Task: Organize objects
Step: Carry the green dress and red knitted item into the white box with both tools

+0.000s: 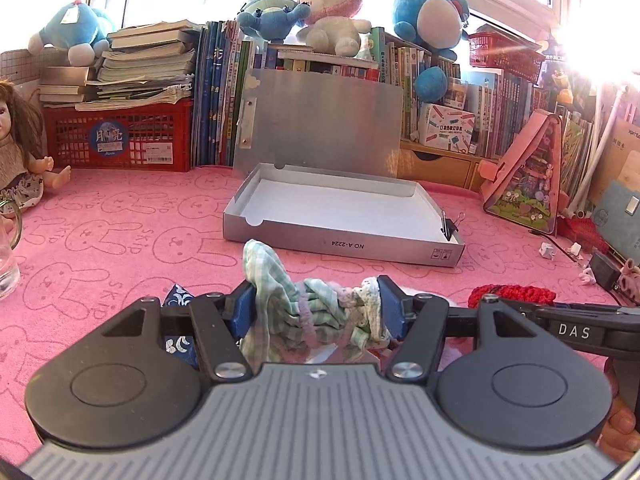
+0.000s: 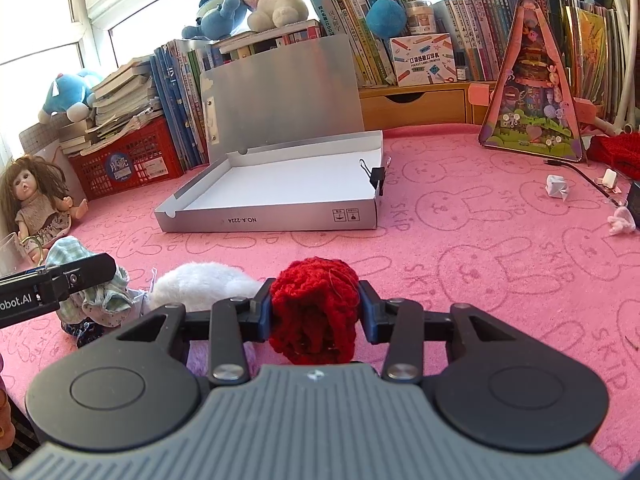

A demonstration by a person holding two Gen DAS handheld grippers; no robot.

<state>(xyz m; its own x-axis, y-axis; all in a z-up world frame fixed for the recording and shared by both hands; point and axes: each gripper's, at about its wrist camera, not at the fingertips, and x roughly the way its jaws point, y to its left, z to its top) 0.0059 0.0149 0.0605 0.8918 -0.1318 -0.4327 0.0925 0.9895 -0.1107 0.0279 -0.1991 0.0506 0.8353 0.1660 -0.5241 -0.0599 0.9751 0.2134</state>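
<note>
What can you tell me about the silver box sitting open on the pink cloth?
The silver box is a shallow, flat tray, apparently cardboard, silver outside and white inside. Its hinged lid stands upright behind it, leaning towards the books. The front wall carries upside-down print reading NO.A-2224 and two small symbols. A black binder clip grips the right wall near the front corner. Notches are cut in the left rim. Apart from the clip, the inside looks empty. It rests flat on the pink cloth; neither tool touches it.
</note>
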